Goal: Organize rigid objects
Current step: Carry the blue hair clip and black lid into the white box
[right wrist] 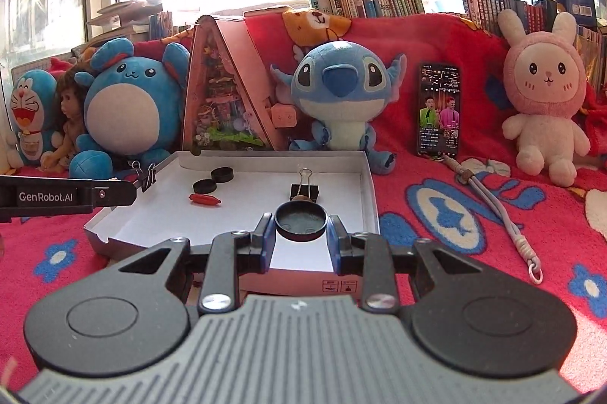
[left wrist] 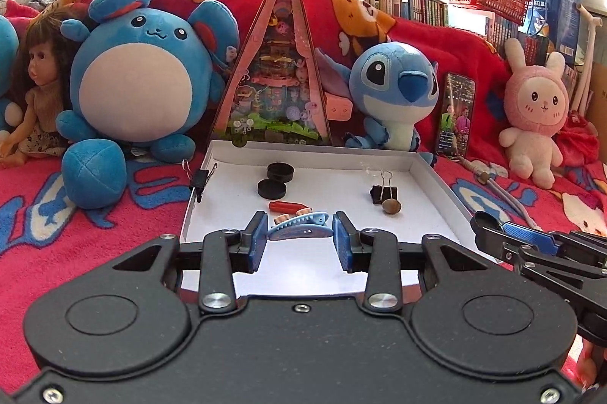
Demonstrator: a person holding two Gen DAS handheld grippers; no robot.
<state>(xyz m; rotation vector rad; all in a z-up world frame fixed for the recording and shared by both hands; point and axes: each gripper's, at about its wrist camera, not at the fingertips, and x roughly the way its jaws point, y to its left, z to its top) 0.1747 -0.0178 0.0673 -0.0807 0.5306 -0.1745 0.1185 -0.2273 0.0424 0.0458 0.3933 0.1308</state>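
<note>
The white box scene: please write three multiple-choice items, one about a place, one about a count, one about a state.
1. Where does the red marker lie?
A. inside the white box
B. on the blanket
C. on the phone

2. How many black discs lie loose in the box?
A. one
B. two
C. four

3. What does the left gripper hold?
A. nothing
B. a walnut
C. a blue hair clip

Answers: 1 A, it rests on the box floor. 2 B, two sit side by side. 3 C, the clip spans both pads.
</note>
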